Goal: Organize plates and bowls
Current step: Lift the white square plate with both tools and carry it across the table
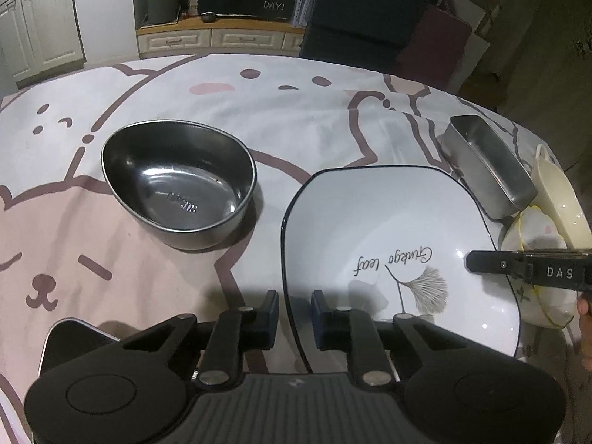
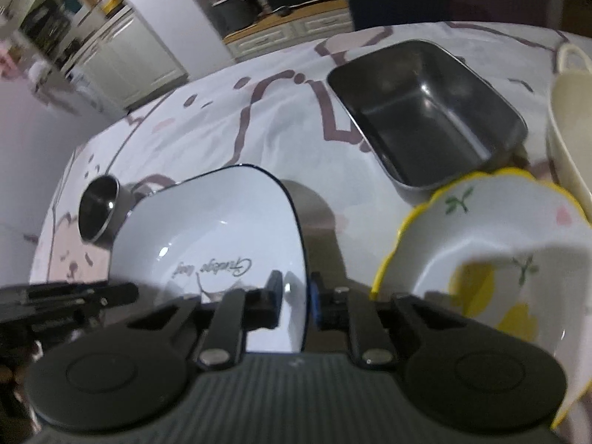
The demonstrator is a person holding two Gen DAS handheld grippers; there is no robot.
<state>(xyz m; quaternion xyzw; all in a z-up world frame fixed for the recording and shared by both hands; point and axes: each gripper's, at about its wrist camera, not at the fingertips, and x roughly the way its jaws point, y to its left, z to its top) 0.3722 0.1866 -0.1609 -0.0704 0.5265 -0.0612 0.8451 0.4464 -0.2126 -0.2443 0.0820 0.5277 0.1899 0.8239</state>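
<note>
Left claw (image 1: 295, 312), right claw (image 2: 296, 301) – both clamp one white plate (image 1: 388, 229) (rim); two steel bowls.

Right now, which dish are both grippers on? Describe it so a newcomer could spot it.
On the table with the bear-print cloth, look in front of the oval steel bowl and the rectangular steel tin. The square white plate lies between them, near the yellow-rimmed bowl. It alone has a thin dark rim, a leaf drawing and script lettering.

The white square plate (image 1: 388, 229) with a dark rim and leaf print lies near the tablecloth's (image 1: 296, 111) front edge; an oval steel bowl (image 1: 177, 188) stands left.
</note>
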